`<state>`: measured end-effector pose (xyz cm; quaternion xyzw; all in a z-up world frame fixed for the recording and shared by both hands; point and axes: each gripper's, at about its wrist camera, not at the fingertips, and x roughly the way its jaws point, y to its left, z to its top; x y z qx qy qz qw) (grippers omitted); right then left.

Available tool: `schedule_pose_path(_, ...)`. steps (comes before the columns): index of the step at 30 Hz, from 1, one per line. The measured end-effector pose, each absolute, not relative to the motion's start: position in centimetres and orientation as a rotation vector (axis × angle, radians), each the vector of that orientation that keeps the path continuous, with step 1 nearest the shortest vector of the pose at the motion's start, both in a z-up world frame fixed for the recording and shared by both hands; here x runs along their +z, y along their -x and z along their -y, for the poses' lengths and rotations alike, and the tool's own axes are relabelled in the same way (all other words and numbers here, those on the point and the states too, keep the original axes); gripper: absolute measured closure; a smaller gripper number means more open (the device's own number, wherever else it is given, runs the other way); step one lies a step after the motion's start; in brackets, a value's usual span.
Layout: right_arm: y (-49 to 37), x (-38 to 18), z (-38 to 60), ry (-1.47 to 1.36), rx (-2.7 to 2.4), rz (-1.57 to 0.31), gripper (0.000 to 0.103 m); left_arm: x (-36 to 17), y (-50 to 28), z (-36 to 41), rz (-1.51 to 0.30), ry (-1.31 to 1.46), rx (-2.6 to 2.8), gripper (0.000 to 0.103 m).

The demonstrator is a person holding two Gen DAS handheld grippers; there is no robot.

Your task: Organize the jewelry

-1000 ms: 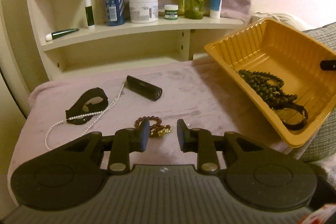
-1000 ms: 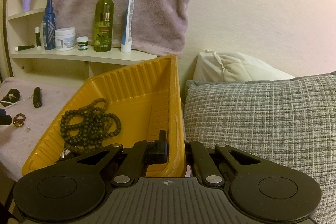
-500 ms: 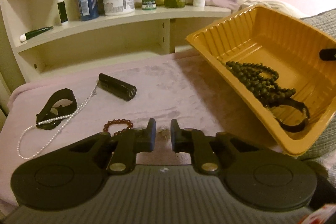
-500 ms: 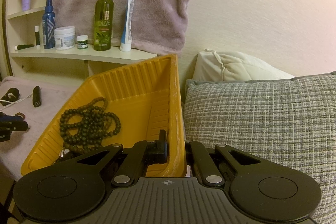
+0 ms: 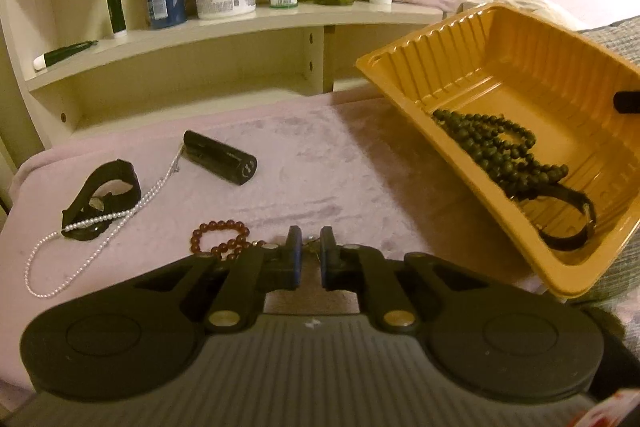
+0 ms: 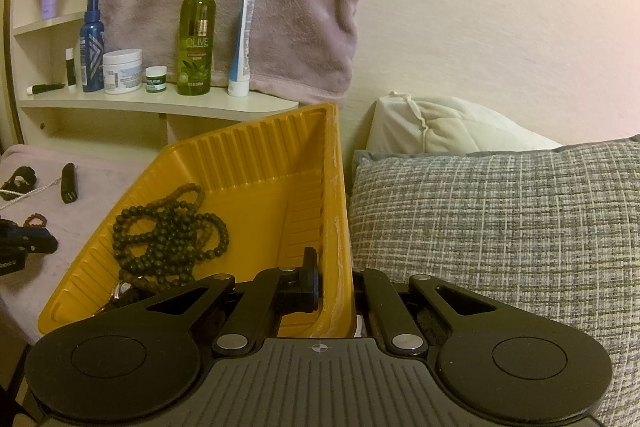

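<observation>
Sorting is partly done: the dark bead necklace (image 5: 498, 151) and a black watch (image 5: 568, 223) already lie in the yellow tray (image 5: 404, 67), which the right gripper (image 6: 334, 281) clamps by its wall, tilted. The left gripper (image 5: 311, 247) has nearly closed on a small glinting piece (too small to name) just at 3 o'clock of the red bead bracelet (image 5: 218, 237). Still out on the mauve plush cover (image 5: 328, 163), at 10 o'clock, are the pearl strand (image 5: 96, 231), a second watch (image 5: 102, 195) and a black tube (image 5: 220, 163), below a toiletry shelf (image 5: 240, 27).

A glossy ribbed plastic tray (image 5: 472, 67) is sitting beside plush matt cloth (image 5: 320, 163), with a coarse woven cushion (image 6: 500, 227) lying behind.
</observation>
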<state>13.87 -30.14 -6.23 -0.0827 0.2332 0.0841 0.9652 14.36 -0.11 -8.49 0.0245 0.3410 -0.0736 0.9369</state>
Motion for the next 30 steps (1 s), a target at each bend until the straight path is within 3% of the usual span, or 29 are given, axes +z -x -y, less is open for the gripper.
schedule_pose_path(14, -13.8, -6.1, 30.0, 0.174, 0.173, -0.470, 0.100, -3.0, -12.8, 3.3, -0.596, 0.028, -0.352, 0.095)
schedule_pose_path(30, -13.7, -5.9, 30.0, 0.172, 0.175, -0.470, 0.099, -3.7, -11.7, 7.5, -0.613, -0.014, -0.469, 0.095)
